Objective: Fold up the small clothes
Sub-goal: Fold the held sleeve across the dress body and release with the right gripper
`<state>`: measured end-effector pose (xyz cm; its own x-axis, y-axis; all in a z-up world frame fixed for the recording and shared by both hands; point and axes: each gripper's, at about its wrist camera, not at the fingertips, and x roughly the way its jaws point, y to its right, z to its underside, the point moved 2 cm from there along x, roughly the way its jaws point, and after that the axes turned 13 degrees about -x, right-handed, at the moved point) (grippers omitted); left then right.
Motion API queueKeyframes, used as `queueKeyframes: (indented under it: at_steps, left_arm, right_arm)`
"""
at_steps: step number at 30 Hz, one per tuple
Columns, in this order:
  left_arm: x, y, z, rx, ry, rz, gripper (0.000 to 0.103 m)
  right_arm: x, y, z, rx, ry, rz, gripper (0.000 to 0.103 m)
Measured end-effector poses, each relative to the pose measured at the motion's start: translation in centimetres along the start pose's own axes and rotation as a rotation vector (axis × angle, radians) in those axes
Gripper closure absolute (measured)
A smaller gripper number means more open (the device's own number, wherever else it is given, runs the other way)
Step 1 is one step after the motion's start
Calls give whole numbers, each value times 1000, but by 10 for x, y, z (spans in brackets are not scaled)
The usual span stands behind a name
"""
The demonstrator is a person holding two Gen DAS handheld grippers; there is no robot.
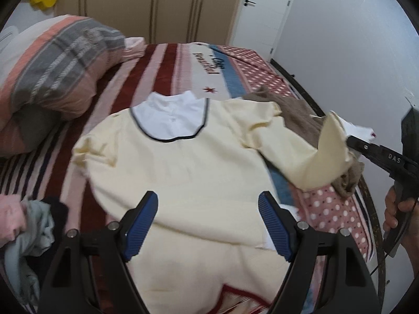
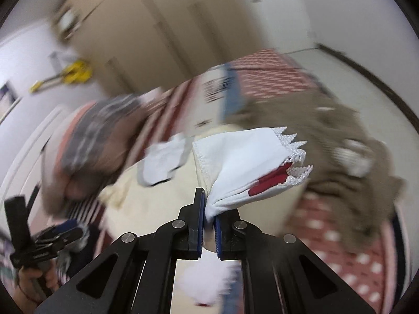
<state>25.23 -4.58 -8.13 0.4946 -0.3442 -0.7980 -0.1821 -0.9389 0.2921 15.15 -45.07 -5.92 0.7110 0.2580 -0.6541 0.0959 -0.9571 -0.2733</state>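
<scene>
A small cream sweater point(image 1: 178, 167) with a white collar point(image 1: 170, 115) lies spread flat on the striped bed cover point(image 1: 157, 73). My left gripper point(image 1: 209, 225) hovers open over its lower hem, blue pads wide apart with nothing between them. At the right, the sweater's sleeve point(image 1: 301, 162) is lifted off the bed. My right gripper point(image 2: 208, 219) is shut on the sleeve's white cuff point(image 2: 248, 162), which has a lace edge and a red patch. In the left wrist view the right gripper point(image 1: 351, 140) comes in from the right edge, held by a person's hand point(image 1: 395, 209).
A brown garment point(image 1: 296, 110) lies crumpled under the raised sleeve by the bed's right edge. A striped pillow point(image 1: 57, 73) sits at the back left. Several loose clothes point(image 1: 26, 225) are piled at the near left. A wardrobe point(image 1: 157, 5) stands behind the bed.
</scene>
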Motion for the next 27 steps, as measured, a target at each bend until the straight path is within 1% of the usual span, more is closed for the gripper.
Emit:
queueKeyframes:
  at_steps: [3,5,6,8,9,11,14,15,17,19,21,22,23,24,26,27]
  left_arm:
    - [-12,-31,0,-37,13,-23,27]
    - [-18,-52,0,-65,15,-33,27]
    - [-20,-60,0,-76,16,-37,27]
    - [-25,-79,1,-100,13,-41,27]
    - [-26,-88,3,-111,10,-42,27]
    - [-28,-102,5,-128,2,-45,27]
    - [-28,-120,12,-148,-16,-48,27]
    - [-26,-126,15,-154,-26,-49,27]
    - [-24,-130,20,-159,-41,-50,27]
    - [-20,-133,24,-163,-59,-46,27]
    - [-14,-133,29,-166,-87,-29,27]
    - [-9,-132,32,-168,-104,-18,27]
    - [-6,-131,35,-169,-117,-11,27]
    - [-2,-130,38,-166,-131,-6,27]
    - [11,-127,47,-158,-176,-6,27]
    - [16,-126,50,-158,-193,-2,27]
  right_arm:
    - [35,-58,-1,-108,-45,-97,101]
    - [58,-98,7,-182,-95,-173,101]
    - [67,-110,12,-206,-115,-201,101]
    - [95,-145,24,-254,-179,-281,101]
    - [101,-159,32,-271,-205,-312,101]
    - [121,-192,52,-347,-280,-379,102]
    - [139,-227,87,-451,-384,-441,102]
    - [142,-230,96,-464,-407,-448,102]
    - [154,-237,119,-491,-481,-464,99]
    - [162,-235,130,-496,-529,-457,97]
    - [169,-229,134,-474,-569,-454,95]
    - [171,-226,133,-455,-587,-451,87]
    - [170,-221,131,-439,-598,-448,75]
    - [167,-221,126,-430,-595,-443,70]
    - [151,-209,113,-409,-564,-432,56]
    - [146,-204,108,-400,-551,-426,53]
